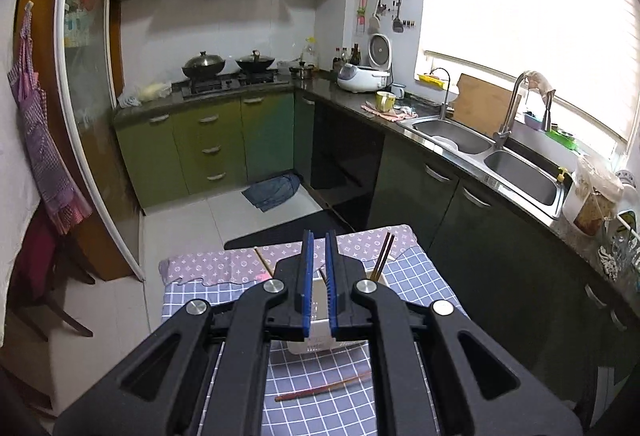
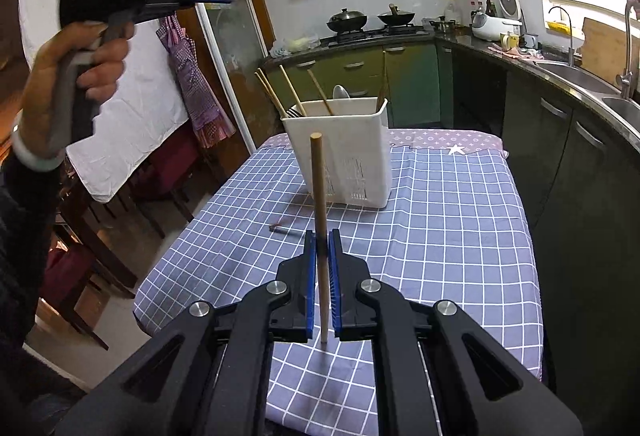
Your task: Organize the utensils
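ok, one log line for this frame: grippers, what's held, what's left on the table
left gripper: shut, empty, raised | right gripper: shut on chopstick, upright | white holder: partly filled | reddish chopstick: loose on cloth

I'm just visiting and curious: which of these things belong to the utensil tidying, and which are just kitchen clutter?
Part of the job:
- wooden chopstick, clamped in the right gripper
- white utensil holder
- dark chopstick on the tablecloth
- left gripper, shut and empty

Just lying about:
- woks
- rice cooker
- apron
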Demonstrator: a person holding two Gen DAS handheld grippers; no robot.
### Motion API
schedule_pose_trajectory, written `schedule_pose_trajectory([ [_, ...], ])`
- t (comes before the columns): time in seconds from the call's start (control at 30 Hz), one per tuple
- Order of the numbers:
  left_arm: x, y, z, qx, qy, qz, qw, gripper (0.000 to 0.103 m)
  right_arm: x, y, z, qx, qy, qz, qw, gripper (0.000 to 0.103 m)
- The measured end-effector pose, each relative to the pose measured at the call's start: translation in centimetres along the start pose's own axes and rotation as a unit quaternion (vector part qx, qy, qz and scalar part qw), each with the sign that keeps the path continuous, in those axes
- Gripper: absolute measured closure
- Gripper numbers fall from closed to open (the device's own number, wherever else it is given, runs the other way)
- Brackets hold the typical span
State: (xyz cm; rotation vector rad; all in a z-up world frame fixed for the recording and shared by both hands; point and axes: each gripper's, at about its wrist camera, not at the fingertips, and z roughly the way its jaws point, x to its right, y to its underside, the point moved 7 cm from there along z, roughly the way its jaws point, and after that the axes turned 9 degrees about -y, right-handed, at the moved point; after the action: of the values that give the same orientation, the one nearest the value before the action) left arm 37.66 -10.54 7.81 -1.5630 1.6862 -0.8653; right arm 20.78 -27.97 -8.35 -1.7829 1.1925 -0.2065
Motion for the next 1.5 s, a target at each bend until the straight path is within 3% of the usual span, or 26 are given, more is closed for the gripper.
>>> schedule_pose_trajectory([
  [0.27,0.8,5.0,1.2,-0.043,0.027,0.030,0.9983,0.097,-0.5,-2.5,-0.4,0.014,-0.022,0.001,1.000,0.096],
  [0.5,0.2,10.1,0.1,-0.061,0.054,0.050,0.9955,0.097,-1.7,-13.0,-3.9,0.120,0.000,-0.030,0.992,0.096],
  [0.67,-0.6,13.1,-0.8,-0.073,0.066,0.063,0.9932,0.097,-1.1,-20.8,-2.7,0.173,0.038,-0.033,0.984,0.096],
  [0.8,-1.8,14.8,-1.2,-0.075,0.069,0.070,0.9924,0.097,0.3,-23.2,2.2,0.135,0.076,-0.032,0.987,0.096],
  [1.03,-1.1,16.6,-0.2,-0.078,0.092,0.118,0.9857,0.095,3.0,-20.9,10.7,0.043,0.090,-0.011,0.995,0.096],
  [1.13,0.6,17.4,0.7,-0.085,0.115,0.154,0.9778,0.081,3.2,-20.4,11.0,0.033,0.089,-0.017,0.995,0.088],
  [1.23,2.5,18.3,1.5,-0.090,0.136,0.200,0.9662,0.075,2.4,-20.3,8.1,0.050,0.077,-0.025,0.995,0.085],
  [1.33,5.0,19.5,3.1,-0.105,0.167,0.258,0.9457,0.074,1.6,-19.1,5.0,0.054,0.054,-0.026,0.997,0.078],
  [1.5,8.8,22.0,7.0,-0.167,0.244,0.317,0.9011,0.074,1.4,-12.9,0.9,0.026,0.036,-0.021,0.999,0.073],
])
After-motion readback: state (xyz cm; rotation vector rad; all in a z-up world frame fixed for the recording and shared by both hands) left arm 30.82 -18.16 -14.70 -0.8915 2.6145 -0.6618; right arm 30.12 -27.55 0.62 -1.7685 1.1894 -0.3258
